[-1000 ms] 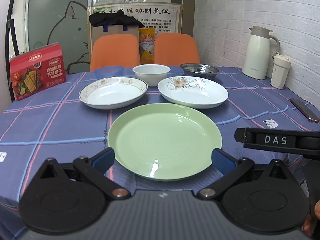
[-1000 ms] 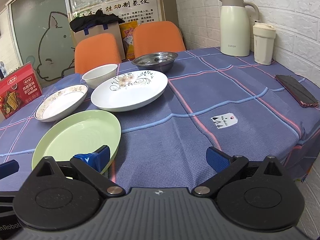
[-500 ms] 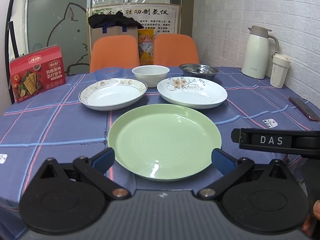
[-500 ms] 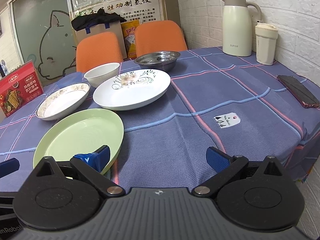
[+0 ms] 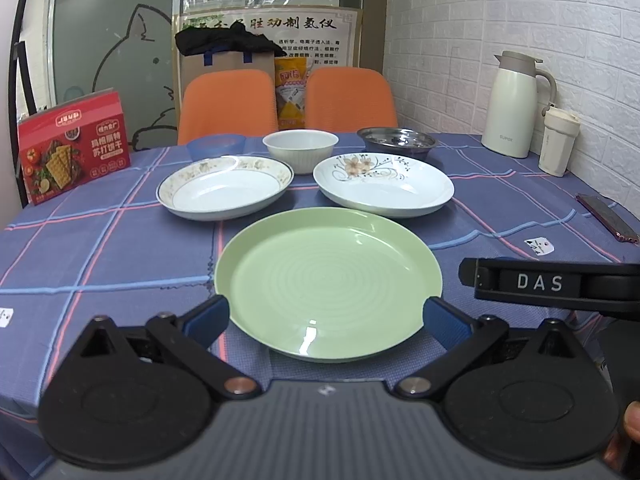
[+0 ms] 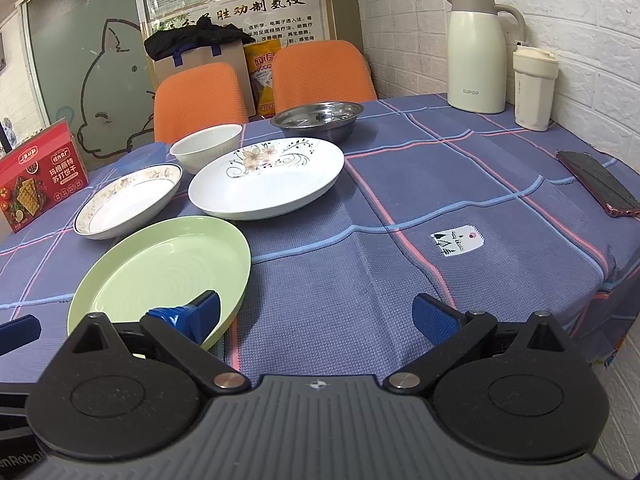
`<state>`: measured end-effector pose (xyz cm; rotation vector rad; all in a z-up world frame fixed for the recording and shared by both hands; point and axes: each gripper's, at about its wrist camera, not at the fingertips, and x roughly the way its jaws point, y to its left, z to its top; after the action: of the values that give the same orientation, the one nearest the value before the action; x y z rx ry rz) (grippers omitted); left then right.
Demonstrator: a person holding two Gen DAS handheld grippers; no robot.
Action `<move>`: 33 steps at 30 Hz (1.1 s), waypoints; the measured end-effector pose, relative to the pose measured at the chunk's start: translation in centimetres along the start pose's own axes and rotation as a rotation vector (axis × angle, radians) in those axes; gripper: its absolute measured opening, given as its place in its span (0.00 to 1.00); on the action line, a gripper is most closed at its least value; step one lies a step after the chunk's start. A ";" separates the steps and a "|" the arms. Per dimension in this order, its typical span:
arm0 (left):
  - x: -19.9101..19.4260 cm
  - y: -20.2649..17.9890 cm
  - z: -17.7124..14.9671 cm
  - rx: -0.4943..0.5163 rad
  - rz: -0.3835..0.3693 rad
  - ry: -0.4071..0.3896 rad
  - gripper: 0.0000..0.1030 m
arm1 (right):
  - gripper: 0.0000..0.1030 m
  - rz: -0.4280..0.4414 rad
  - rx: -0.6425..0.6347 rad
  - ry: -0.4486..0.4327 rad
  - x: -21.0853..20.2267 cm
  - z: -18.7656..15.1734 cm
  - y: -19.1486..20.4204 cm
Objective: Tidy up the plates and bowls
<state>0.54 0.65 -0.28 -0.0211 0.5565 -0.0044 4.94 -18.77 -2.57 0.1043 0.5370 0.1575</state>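
A green plate [image 5: 328,280] [image 6: 160,268] lies nearest on the blue checked tablecloth. Behind it sit a gold-rimmed plate [image 5: 224,190] [image 6: 128,204] on the left and a flower-painted white plate [image 5: 384,184] [image 6: 268,178] on the right. Further back stand a blue bowl [image 5: 216,145], a white bowl [image 5: 300,148] [image 6: 206,148] and a steel bowl [image 5: 396,142] [image 6: 318,118]. My left gripper [image 5: 326,318] is open, its fingers flanking the green plate's near edge. My right gripper [image 6: 316,314] is open over bare cloth, its left finger above the green plate's right rim.
A red cracker box [image 5: 74,144] stands at the far left. A white thermos [image 6: 476,52] and a cream cup [image 6: 534,88] stand by the brick wall, a phone [image 6: 598,182] lies at the right edge. Two orange chairs [image 5: 228,104] are behind the table.
Both views shifted only slightly, the table dropping a little in the frames. Both grippers stayed open and no dish moved.
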 end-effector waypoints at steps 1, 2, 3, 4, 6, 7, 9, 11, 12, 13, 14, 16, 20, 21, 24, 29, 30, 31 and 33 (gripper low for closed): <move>0.0 0.0 0.0 0.000 0.000 0.000 1.00 | 0.88 0.000 0.000 -0.001 0.0 0.0 0.1; 0.0 0.0 0.0 0.000 0.000 0.000 1.00 | 0.88 0.000 -0.001 -0.001 0.0 0.0 0.1; 0.0 0.0 0.0 -0.001 0.000 0.000 1.00 | 0.88 0.000 -0.001 -0.001 0.0 0.0 0.1; 0.0 0.0 0.0 -0.001 0.000 0.000 1.00 | 0.88 0.001 -0.002 0.000 0.0 0.0 0.1; 0.0 0.0 0.0 0.000 0.000 0.000 1.00 | 0.88 0.001 -0.003 -0.001 0.0 0.0 0.1; 0.0 0.0 0.0 0.000 0.000 -0.001 1.00 | 0.88 0.001 -0.004 -0.001 -0.1 0.1 0.2; 0.0 0.0 0.0 0.000 0.000 -0.003 1.00 | 0.88 0.002 -0.004 -0.001 -0.1 0.1 0.2; -0.1 0.0 0.1 -0.001 0.000 -0.007 1.00 | 0.88 0.004 -0.003 -0.001 -0.1 0.2 0.3; -0.2 0.1 0.1 -0.003 0.002 -0.010 1.00 | 0.88 0.007 -0.003 -0.001 -0.1 0.2 0.3; -0.3 0.2 0.2 -0.004 0.004 -0.013 1.00 | 0.88 0.009 -0.004 0.000 0.0 0.3 0.4; -0.2 0.2 0.3 -0.004 0.005 -0.014 1.00 | 0.88 0.011 -0.004 0.002 0.0 0.3 0.3; -0.1 0.3 0.6 -0.005 0.008 -0.014 1.00 | 0.88 0.014 0.001 0.005 0.2 0.4 0.3; 0.1 0.7 1.1 -0.006 0.015 -0.013 1.00 | 0.88 0.015 0.011 0.014 0.7 0.8 0.3; 0.2 0.8 1.2 -0.009 0.018 -0.013 1.00 | 0.88 0.018 0.014 0.013 0.7 0.9 0.3; 0.6 1.2 1.6 -0.018 0.025 -0.010 1.00 | 0.88 0.016 0.021 0.005 0.9 1.4 0.3; 1.4 1.8 2.1 -0.034 0.036 0.007 1.00 | 0.88 0.011 0.020 0.022 1.9 1.7 0.4; 1.5 2.0 2.2 -0.037 0.037 0.010 1.00 | 0.88 0.013 0.018 0.029 2.1 1.7 0.4; 1.7 2.2 2.3 -0.041 0.039 0.011 1.00 | 0.88 0.017 0.014 0.035 2.3 1.7 0.5; 2.0 2.7 2.6 -0.050 0.047 0.014 1.00 | 0.88 0.022 0.002 0.047 2.8 1.7 0.8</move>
<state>3.56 3.35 0.83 -0.0564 0.5710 0.0547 8.16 -17.55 -2.38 0.1092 0.5829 0.1814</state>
